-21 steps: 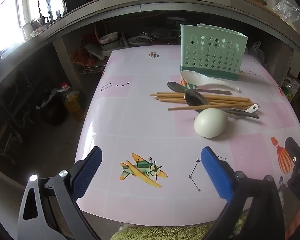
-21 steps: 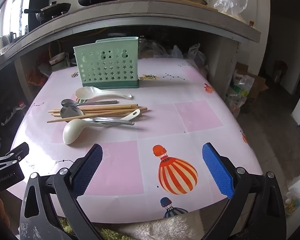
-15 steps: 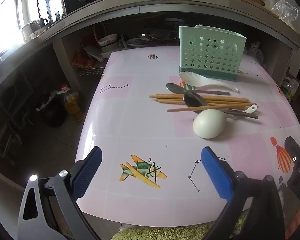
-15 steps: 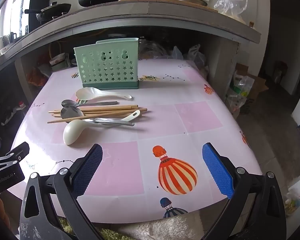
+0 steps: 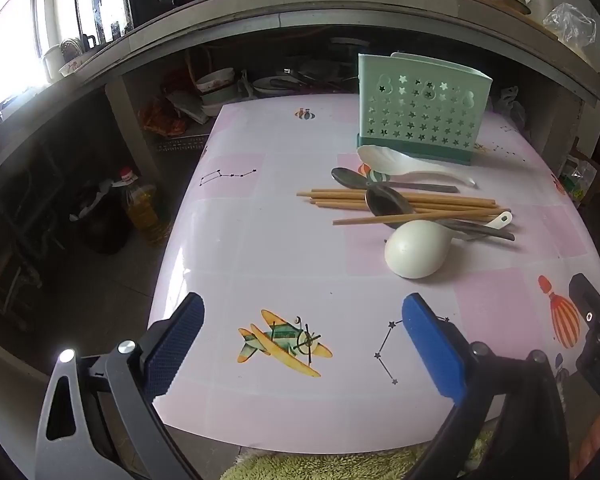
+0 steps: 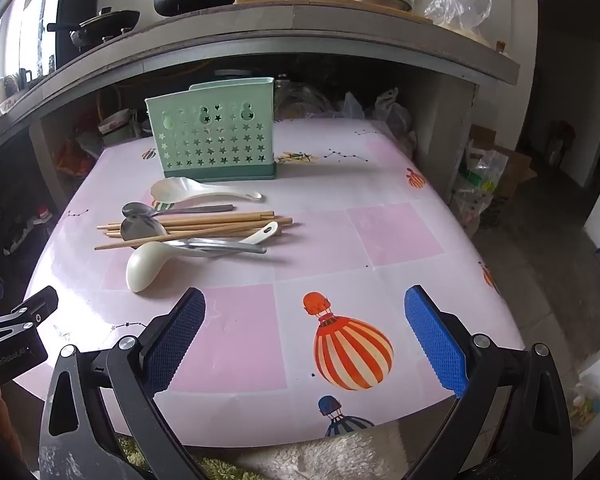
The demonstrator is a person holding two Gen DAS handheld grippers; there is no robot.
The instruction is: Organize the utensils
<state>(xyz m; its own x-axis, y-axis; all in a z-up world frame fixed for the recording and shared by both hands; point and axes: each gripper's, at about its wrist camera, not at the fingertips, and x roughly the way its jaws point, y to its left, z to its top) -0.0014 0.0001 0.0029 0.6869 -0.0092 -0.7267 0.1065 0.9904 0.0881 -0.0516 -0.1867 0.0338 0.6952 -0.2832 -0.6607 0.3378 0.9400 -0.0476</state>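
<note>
Over the table's point(image 6: 400, 240) near edge, both tongs point(image 5: 300, 344) point(image 6: 304, 336) wide and unladen, utensil pile point(image 6: 192, 232) well ahead.

daylight from window point(image 5: 8, 64), blown out | tabletop point(image 5: 284, 240) glare | fisheye-curved, dark edges

Green utensil holder point(image 6: 214, 140) interior hidden (solid front wall); metal spoon point(image 5: 388, 200) handle partly under chopsticks point(image 5: 404, 200), mid-frame.
</note>
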